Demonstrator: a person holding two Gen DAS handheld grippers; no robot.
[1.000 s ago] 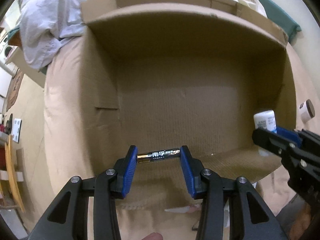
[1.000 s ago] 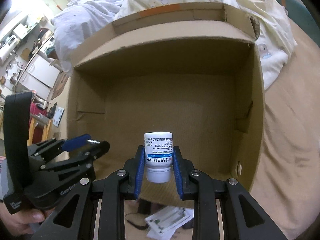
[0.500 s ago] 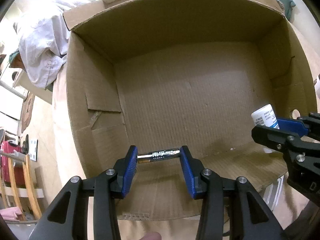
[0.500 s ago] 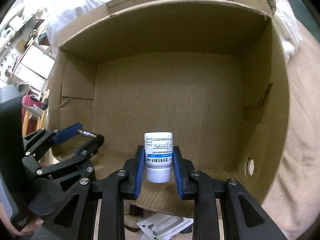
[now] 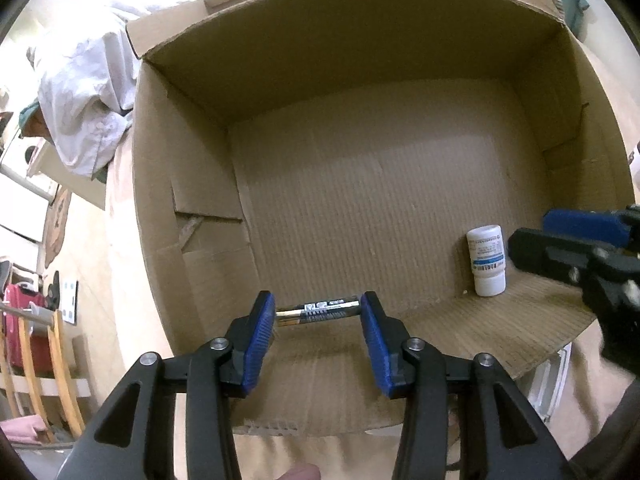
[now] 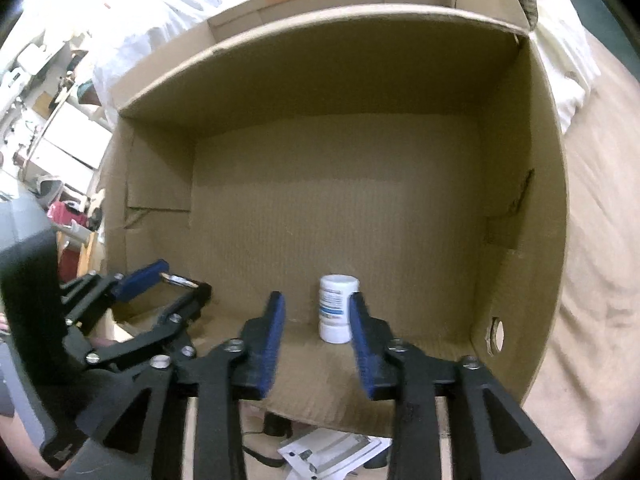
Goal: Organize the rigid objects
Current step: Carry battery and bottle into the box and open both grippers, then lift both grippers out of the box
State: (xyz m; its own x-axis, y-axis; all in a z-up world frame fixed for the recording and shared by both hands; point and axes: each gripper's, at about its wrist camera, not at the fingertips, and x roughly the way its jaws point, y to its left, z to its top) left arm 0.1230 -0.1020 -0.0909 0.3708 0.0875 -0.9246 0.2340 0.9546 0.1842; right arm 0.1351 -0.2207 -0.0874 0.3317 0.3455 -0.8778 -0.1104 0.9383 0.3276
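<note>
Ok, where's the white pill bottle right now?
The white pill bottle stands upside down on the cardboard box's lower panel, just ahead of the open right gripper; in the left wrist view it is far right, beyond the battery.

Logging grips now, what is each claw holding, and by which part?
Left claw pinches the battery by its two ends. Right claw is open, holding nothing.

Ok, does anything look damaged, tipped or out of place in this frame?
Only the brown cardboard box: its left inner wall is torn and creased. The small white pill bottle stands upright inside; the left gripper holds a black-and-gold battery.
</note>
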